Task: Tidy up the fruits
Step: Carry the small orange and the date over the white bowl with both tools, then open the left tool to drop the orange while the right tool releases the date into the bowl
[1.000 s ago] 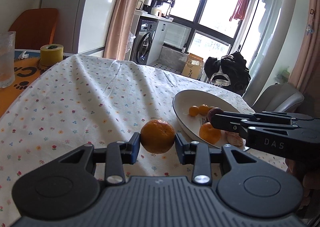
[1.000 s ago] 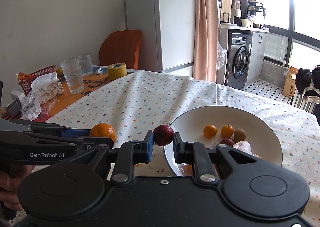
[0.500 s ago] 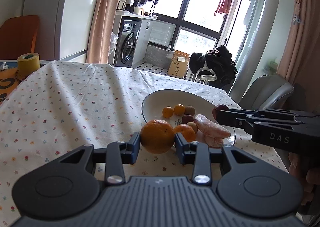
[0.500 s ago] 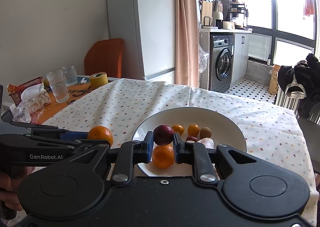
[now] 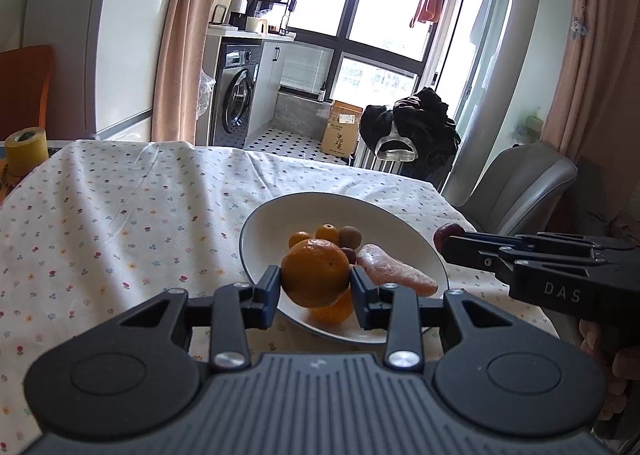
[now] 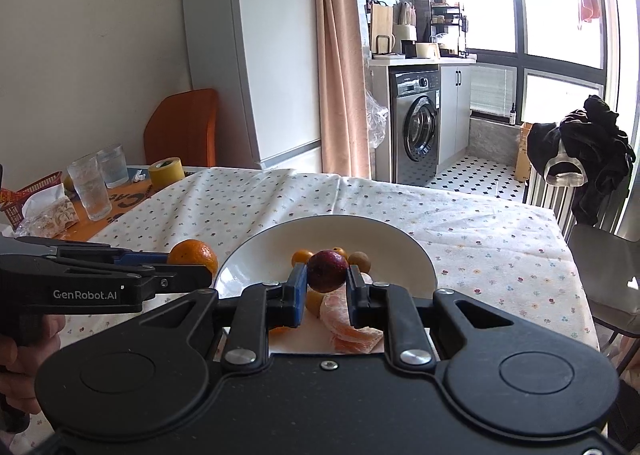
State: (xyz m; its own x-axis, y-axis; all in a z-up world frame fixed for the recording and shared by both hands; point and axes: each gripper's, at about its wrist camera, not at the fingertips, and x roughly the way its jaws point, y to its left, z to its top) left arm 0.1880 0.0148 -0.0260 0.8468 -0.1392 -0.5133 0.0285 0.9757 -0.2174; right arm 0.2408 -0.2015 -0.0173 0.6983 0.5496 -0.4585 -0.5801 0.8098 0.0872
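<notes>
Fingers of the left gripper [image 5: 316, 281] stand about a fruit's width apart and pinch a large orange mandarin [image 5: 315, 273] between their pads, holding it in the air over the near rim of the white plate [image 5: 260, 223]. The right gripper [image 6: 327, 285] has its fingers drawn closer together around a small dark red plum [image 6: 327, 270], raised above the plate's near side.

White lettering reads "DAS" on the side of the right gripper in the left wrist view and "GenRobot.AI" on the side of the left gripper in the right wrist view.

On the plate lie two small orange kumquats [image 5: 326, 231], a brown longan [image 5: 350, 237], a peeled mandarin [image 5: 394, 273] and another whole mandarin [image 5: 332, 309], partly hidden behind the held one. The plate sits on the flowered cloth [image 5: 120, 215] over the desk.

A second ago the held mandarin hung over bare cloth left of the plate; both grippers have since come in over the plate.
</notes>
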